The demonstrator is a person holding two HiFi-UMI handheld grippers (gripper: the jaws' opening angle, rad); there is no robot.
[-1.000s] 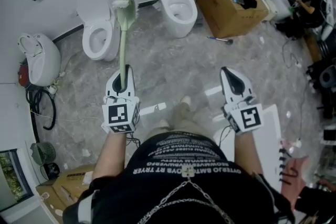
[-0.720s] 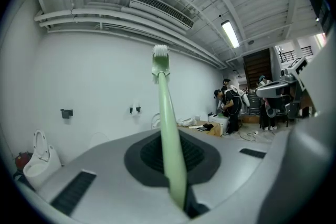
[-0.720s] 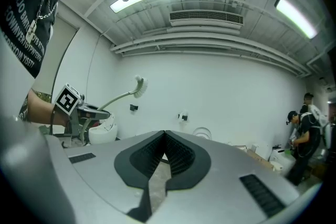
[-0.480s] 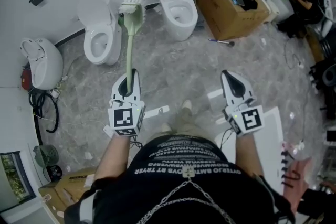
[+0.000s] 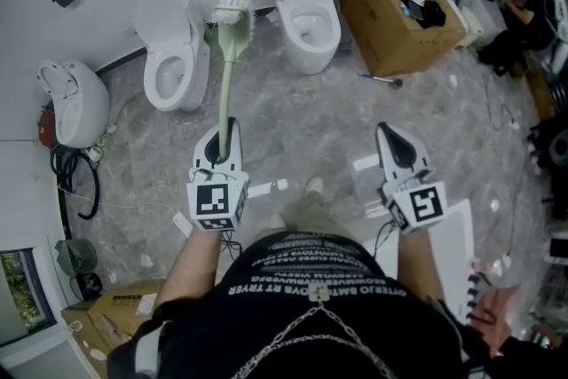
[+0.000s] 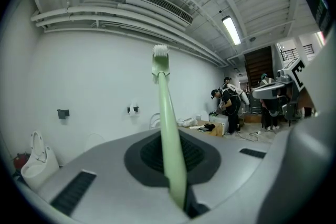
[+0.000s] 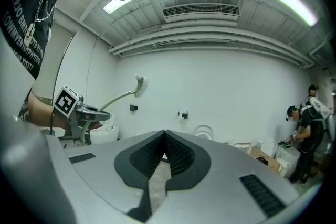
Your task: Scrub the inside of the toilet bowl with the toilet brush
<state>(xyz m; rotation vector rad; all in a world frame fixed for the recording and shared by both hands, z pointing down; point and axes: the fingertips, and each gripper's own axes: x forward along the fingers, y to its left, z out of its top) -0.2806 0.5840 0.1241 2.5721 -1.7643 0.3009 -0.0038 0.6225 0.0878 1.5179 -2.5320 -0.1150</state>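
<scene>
Toilet brush (image 5: 228,75) clamped in left claw (image 5: 226,130) | right claw (image 5: 389,133) together, empty | shirt lettering (image 5: 306,266) unreadable

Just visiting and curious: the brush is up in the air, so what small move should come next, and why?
Probably tip the toilet brush down toward the nearest open toilet bowl. The left gripper is shut on its handle, but the bristles are raised in the air, outside any bowl.

Pale green toilet brush (image 5: 227,75), white bristles, between grey fingers (image 6: 79,176); white toilet (image 5: 311,49); grey marbled floor (image 5: 293,120); brown box (image 5: 390,22).
</scene>
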